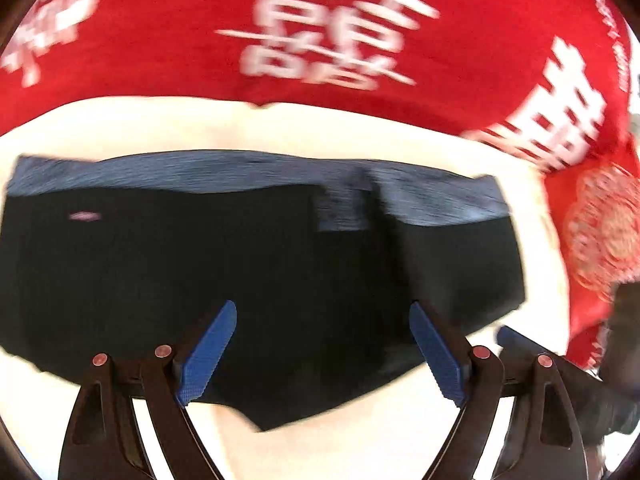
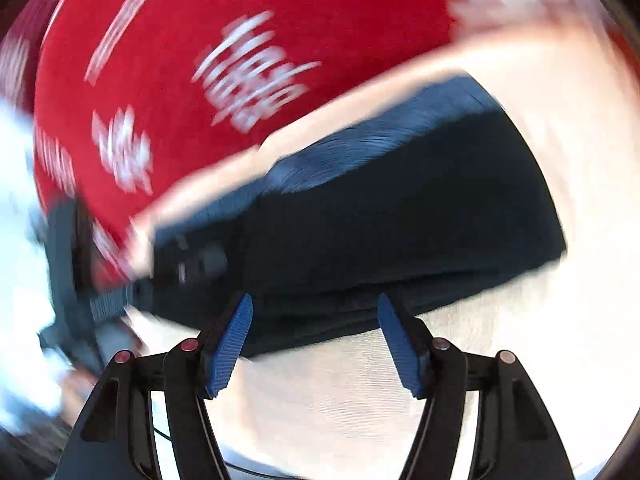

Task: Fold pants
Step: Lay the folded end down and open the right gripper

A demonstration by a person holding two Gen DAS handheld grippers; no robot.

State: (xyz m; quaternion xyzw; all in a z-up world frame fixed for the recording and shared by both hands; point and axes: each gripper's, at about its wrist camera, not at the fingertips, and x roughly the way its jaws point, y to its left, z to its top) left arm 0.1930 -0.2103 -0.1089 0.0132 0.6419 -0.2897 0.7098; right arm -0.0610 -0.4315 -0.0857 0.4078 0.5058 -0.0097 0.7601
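Blurring both views, motion smears the red cloth's (image 1: 160, 40) white lettering unreadable, while the dark pants (image 1: 240, 272) lie folded beyond the released left gripper (image 1: 322, 354) and released right gripper (image 2: 316, 344).

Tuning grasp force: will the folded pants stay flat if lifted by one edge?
Probably not. The pants lie as soft stacked layers with a wavy near edge, so they would likely droop and unfold. The knit waistband looks thicker, perhaps a firmer grip. On the pale cloth, pushing may bunch them rather than slide.
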